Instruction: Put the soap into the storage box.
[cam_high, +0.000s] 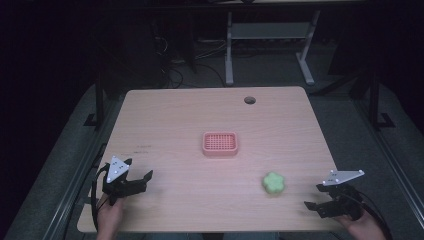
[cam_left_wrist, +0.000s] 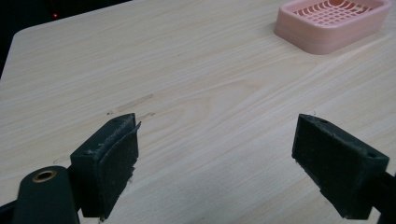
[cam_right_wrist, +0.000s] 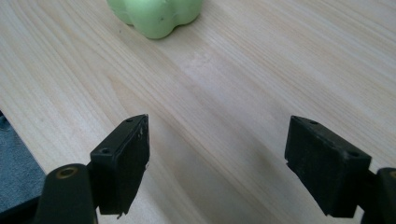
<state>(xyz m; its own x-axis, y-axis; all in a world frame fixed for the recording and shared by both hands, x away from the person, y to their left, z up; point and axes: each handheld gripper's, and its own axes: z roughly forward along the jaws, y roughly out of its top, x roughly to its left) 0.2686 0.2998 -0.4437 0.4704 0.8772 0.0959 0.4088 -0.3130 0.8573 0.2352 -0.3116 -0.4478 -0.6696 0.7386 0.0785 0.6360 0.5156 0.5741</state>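
A pink slotted soap dish (cam_high: 219, 144) sits near the middle of the wooden table (cam_high: 210, 115); the left gripper view has the dish (cam_left_wrist: 332, 22) at its top right. A pale green flower-shaped soap (cam_high: 274, 183) lies toward the front right, and the soap (cam_right_wrist: 156, 14) lies ahead at the top of the right gripper view. My left gripper (cam_high: 140, 179) hovers at the front left, open, with bare wood between its jaws (cam_left_wrist: 217, 156). My right gripper (cam_high: 313, 196) sits at the front right corner, open and holding nothing (cam_right_wrist: 217, 158), right of the soap.
A round cable hole (cam_high: 249, 100) pierces the table near its far edge. Beyond the table stand a grey desk frame (cam_high: 229, 50) and cables on a dark floor. The table's front left edge (cam_right_wrist: 18, 135) falls away close to the right gripper.
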